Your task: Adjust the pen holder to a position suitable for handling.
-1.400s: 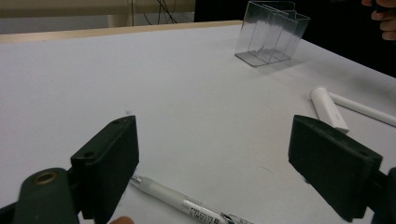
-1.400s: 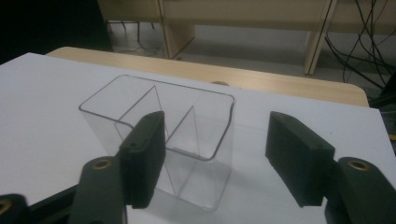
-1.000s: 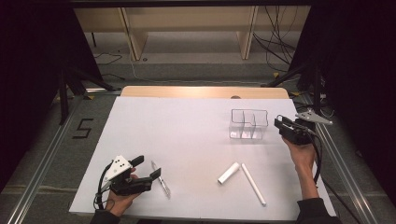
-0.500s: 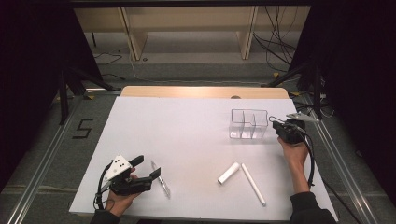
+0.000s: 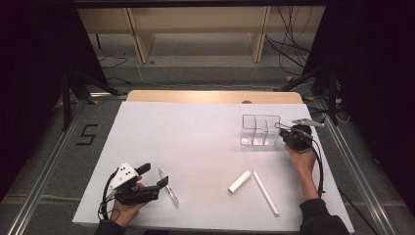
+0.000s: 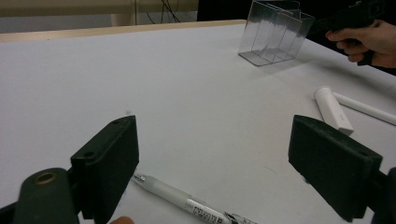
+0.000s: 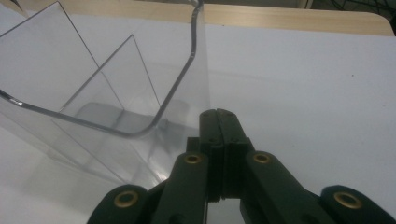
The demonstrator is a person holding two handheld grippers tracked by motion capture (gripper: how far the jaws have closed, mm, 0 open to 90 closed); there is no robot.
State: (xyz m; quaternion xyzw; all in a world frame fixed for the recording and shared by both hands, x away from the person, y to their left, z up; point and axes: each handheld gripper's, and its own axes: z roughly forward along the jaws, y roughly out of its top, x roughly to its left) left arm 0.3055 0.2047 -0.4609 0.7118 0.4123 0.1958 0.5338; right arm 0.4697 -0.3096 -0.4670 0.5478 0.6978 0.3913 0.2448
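Clear organizer (image 5: 260, 131) sits far right on the table (image 5: 195, 142). Right gripper (image 5: 283, 133) at its right wall, jaws pressed together, nothing between. Left gripper (image 5: 155, 177) spread wide over the pen (image 5: 169, 194), not gripping.

Right gripper (image 5: 286, 133) beside clear organizer (image 5: 260, 130)

The flat white table (image 5: 195, 142) bears a clear plastic divided box (image 5: 260, 131) just beside the right gripper (image 5: 289, 135), a silver pen (image 5: 168, 188) by the left gripper (image 5: 155, 177), and between them a short white tube (image 5: 239, 181) and a long white rod (image 5: 265, 193).
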